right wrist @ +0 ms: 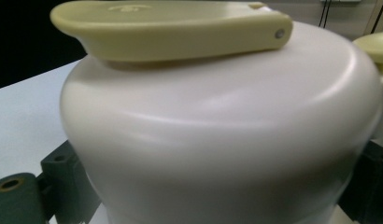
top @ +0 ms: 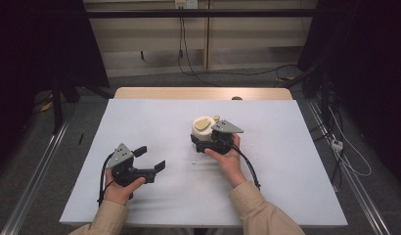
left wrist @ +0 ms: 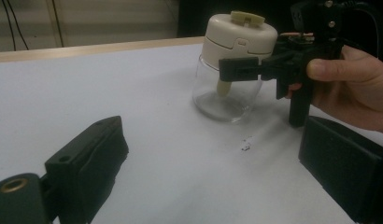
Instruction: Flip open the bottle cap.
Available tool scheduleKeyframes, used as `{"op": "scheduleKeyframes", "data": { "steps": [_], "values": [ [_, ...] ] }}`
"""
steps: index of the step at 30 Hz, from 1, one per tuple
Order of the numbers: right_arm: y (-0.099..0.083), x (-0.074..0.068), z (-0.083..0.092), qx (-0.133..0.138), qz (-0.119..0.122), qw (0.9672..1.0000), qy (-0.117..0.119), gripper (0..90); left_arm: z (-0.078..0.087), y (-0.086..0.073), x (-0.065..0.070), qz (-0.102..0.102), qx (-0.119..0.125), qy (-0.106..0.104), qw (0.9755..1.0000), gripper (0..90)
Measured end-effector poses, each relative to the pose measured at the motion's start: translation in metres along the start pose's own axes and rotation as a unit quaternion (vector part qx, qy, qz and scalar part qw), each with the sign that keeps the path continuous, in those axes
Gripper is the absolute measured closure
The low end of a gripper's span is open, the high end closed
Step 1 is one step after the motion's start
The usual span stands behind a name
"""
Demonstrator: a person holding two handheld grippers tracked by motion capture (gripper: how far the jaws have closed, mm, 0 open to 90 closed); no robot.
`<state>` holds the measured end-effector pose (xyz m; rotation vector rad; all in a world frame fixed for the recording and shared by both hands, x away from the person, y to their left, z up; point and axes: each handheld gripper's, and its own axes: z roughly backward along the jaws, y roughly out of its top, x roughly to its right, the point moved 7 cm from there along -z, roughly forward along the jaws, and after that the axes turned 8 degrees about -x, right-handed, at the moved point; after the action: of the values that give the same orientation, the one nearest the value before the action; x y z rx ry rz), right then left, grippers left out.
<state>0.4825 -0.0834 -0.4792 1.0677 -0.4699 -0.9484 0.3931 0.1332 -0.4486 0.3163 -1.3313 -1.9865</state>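
A dim room with dark curtains at both sides and cables trailing over a grey floor surrounds a table (top: 140, 117) topped with a smooth, matte, pale-blue sheet; a strip of bare wood shows along its far edge.

Near the middle of the sheet stands a small jar (top: 204, 131). Its lower body is clear glass, rounded, and its upper part is a domed cream plastic lid with a flat, yellowish flip tab (right wrist: 171, 28) lying across the top.

My right gripper (top: 204, 142), black plastic with a grey three-cornered plate, sits at the jar's near side. Its jaws reach around the jar, one on each side just under the lid; I cannot tell whether they press on it. My right hand (top: 229, 157) wraps the handle.

My left gripper (top: 150, 157) rests low over the sheet, well apart from the jar, its blocky black jaws spread wide with nothing between them. A few tiny specks (left wrist: 246, 145) lie near the jar. Wide bare sheet lies on all sides.
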Motion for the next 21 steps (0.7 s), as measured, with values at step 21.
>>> {"op": "scheduleKeyframes", "data": {
  "steps": [21],
  "values": [
    [0.000, 0.000, 0.000, -0.002, 0.000, 1.0000, 0.002, 6.4, -0.029, 0.027, 0.022, -0.001, -0.017, -0.033, 0.9993, 25.2]
  ]
}}
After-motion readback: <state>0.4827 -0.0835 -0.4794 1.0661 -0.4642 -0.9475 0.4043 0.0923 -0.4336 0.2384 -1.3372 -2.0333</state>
